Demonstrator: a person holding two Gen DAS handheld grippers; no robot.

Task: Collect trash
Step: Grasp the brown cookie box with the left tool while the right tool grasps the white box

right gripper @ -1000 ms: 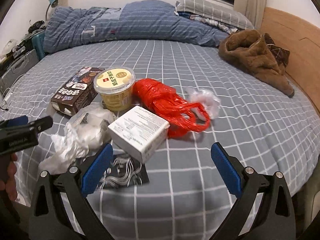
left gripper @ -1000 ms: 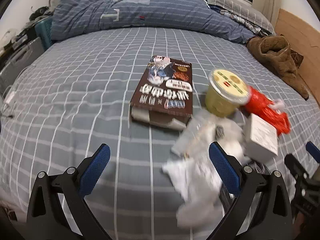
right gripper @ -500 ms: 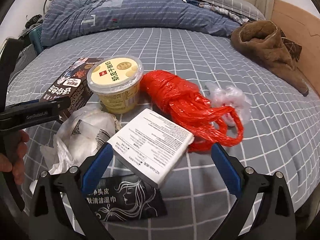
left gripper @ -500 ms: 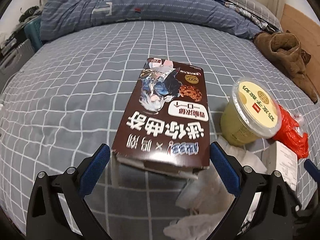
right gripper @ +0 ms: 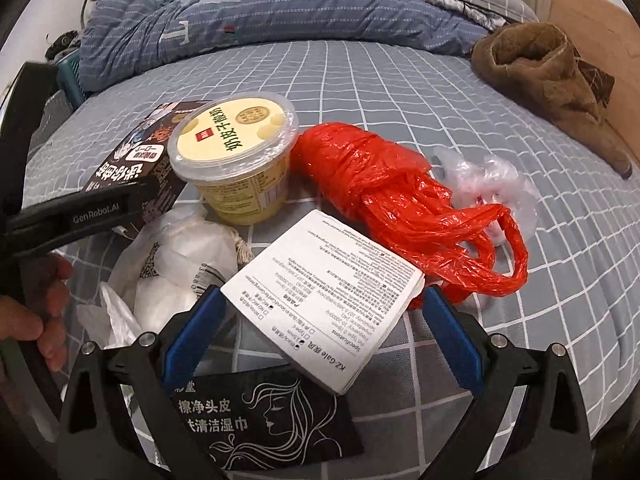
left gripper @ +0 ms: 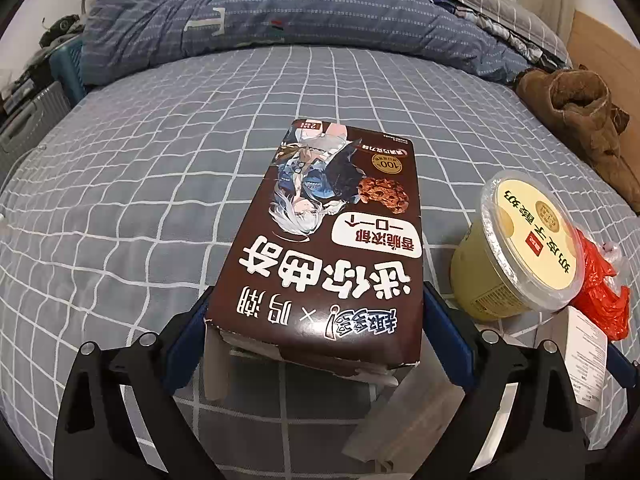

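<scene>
Trash lies on a grey checked bed (left gripper: 140, 200). A brown cookie box (left gripper: 332, 240) has its torn near end between the blue fingers of my left gripper (left gripper: 316, 332), which is open and straddles it. In the right wrist view my right gripper (right gripper: 320, 328) is open around a white printed box (right gripper: 328, 296). Behind that box stand a yellow lidded cup (right gripper: 236, 152), a red plastic bag (right gripper: 396, 200) and a clear plastic bag (right gripper: 488, 176). A crumpled white bag (right gripper: 180, 256) and a black wipes packet (right gripper: 260, 420) lie at the near left.
A brown garment (left gripper: 580, 120) lies at the far right by the wooden headboard (right gripper: 600, 20). A blue duvet (left gripper: 280, 12) and pillows fill the bed's far end. A suitcase (left gripper: 28, 120) stands off the left edge. A hand (right gripper: 40, 300) holds the left gripper.
Both grippers have moved forward and lower toward the pile. The left one now has the cookie box between its fingers, the right one the white box. Neither has closed.
</scene>
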